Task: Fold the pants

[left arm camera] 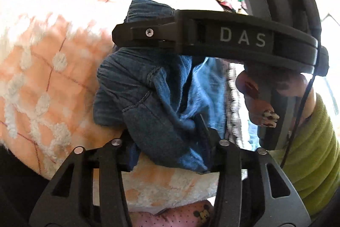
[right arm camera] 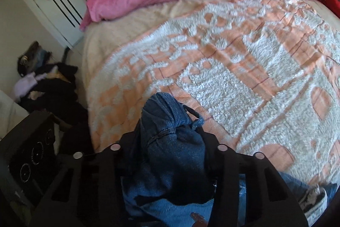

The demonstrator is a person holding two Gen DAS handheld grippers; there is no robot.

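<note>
Denim was bunched in both of your grips, with no neat fold made yet. On the left, your left gripper (left arm camera: 167, 154) had its jaws pinched on a crumpled wad of the blue jeans (left arm camera: 153, 95), which hung just above the orange-and-white fleece blanket (left arm camera: 42, 69) on the bed. Farther right in that view, your right gripper (left arm camera: 146, 35) reached across sideways, your hand (left arm camera: 255, 99) on its handle. Its own camera showed its jaws clamped on another thick bundle of the jeans (right arm camera: 170, 137), a belt loop (right arm camera: 194, 114) sticking up. Judging by this, spreading the jeans flat and every fold were still ahead.
</note>
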